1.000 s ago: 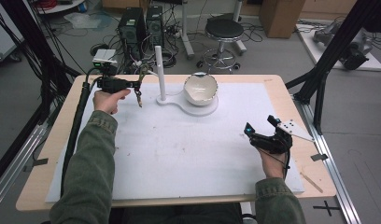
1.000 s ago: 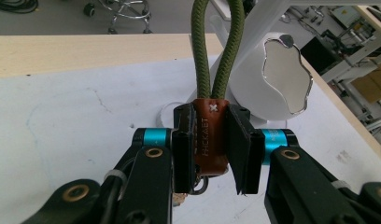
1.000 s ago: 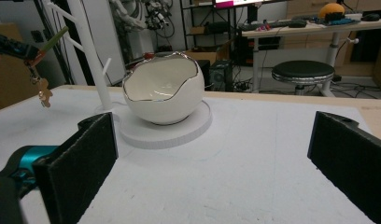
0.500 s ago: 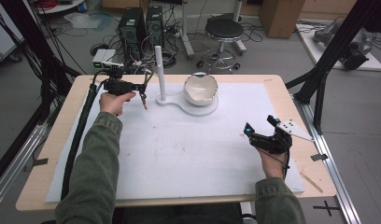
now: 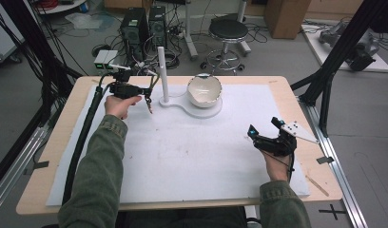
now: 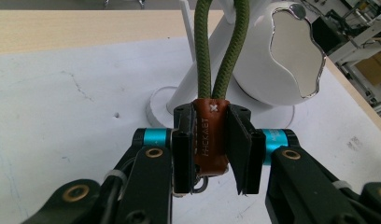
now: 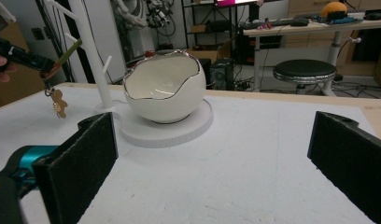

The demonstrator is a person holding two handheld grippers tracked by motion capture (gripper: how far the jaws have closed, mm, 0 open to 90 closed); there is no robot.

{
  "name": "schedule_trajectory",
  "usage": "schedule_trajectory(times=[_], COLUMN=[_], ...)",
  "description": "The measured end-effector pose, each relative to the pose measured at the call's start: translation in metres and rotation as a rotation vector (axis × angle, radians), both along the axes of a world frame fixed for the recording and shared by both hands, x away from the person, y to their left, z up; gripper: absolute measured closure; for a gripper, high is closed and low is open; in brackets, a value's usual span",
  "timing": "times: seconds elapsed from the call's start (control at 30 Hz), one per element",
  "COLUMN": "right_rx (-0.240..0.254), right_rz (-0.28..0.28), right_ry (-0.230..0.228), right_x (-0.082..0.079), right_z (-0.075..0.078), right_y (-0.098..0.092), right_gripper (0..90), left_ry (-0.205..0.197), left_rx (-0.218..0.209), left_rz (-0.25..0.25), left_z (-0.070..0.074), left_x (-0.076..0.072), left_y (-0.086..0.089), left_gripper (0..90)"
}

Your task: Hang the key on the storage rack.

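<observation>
My left gripper [image 5: 145,90] is at the back left of the table, shut on a keychain's brown leather tab [image 6: 209,136]. The keychain's green cord loop [image 6: 220,51] reaches toward the white stand's pole [image 5: 161,71]; whether it touches a peg I cannot tell. A small gingerbread charm [image 7: 59,103] dangles under the tab, above the white mat. Beside the pole, on the same white base [image 5: 201,112], sits an egg-shaped white bowl [image 5: 204,90] with a silver rim. My right gripper [image 5: 264,126] rests at the right of the mat, open, with nothing between its pads [image 7: 81,163].
A white mat [image 5: 182,156] covers most of the wooden table [image 5: 54,142]. A thick black cable [image 5: 82,137] trails from the left gripper along the table's left side. Computer towers, a stool and loose cables stand on the floor beyond the far edge.
My left gripper has moved right with the keychain, closer to the stand's pole. The right gripper has stayed in place.
</observation>
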State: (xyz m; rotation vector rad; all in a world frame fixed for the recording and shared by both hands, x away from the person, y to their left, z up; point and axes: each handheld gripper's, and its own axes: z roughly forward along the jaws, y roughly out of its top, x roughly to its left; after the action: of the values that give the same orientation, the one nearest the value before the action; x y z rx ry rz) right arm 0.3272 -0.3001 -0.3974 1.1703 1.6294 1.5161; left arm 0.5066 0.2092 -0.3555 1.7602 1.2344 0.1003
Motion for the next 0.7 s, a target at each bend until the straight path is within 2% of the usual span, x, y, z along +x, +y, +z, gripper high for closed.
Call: schedule_trajectory(times=[0.1, 0.2, 0.3, 0.37, 0.43, 0.53, 0.7], right_rx=[0.001, 0.001, 0.001, 0.003, 0.003, 0.001, -0.002], right_rz=[-0.002, -0.001, -0.001, -0.002, -0.002, -0.003, -0.001], right_ry=[-0.001, 0.001, 0.000, 0.003, 0.003, -0.001, 0.001], right_x=[0.000, 0.000, 0.000, 0.000, 0.000, 0.000, 0.001], right_z=[0.000, 0.000, 0.000, 0.000, 0.000, 0.000, 0.000], right_y=[0.000, 0.000, 0.000, 0.000, 0.000, 0.000, 0.001], right_gripper=[0.6, 0.6, 0.6, 0.6, 0.6, 0.6, 0.6], left_ry=[-0.006, -0.013, 0.003, 0.027, 0.030, 0.011, 0.007], left_rx=[-0.006, 0.010, 0.002, -0.006, 0.020, 0.082, 0.108], left_rz=[-0.022, -0.017, -0.022, -0.028, -0.023, -0.006, -0.013], left_z=[-0.002, -0.003, -0.003, -0.004, -0.003, -0.001, 0.004], left_x=[0.001, 0.001, 0.001, 0.002, 0.000, -0.004, -0.011], left_y=[-0.001, -0.002, 0.000, 0.001, 0.001, -0.003, -0.005], left_gripper=[71.0, 68.8, 59.9, 52.9, 47.4, 33.6, 17.0])
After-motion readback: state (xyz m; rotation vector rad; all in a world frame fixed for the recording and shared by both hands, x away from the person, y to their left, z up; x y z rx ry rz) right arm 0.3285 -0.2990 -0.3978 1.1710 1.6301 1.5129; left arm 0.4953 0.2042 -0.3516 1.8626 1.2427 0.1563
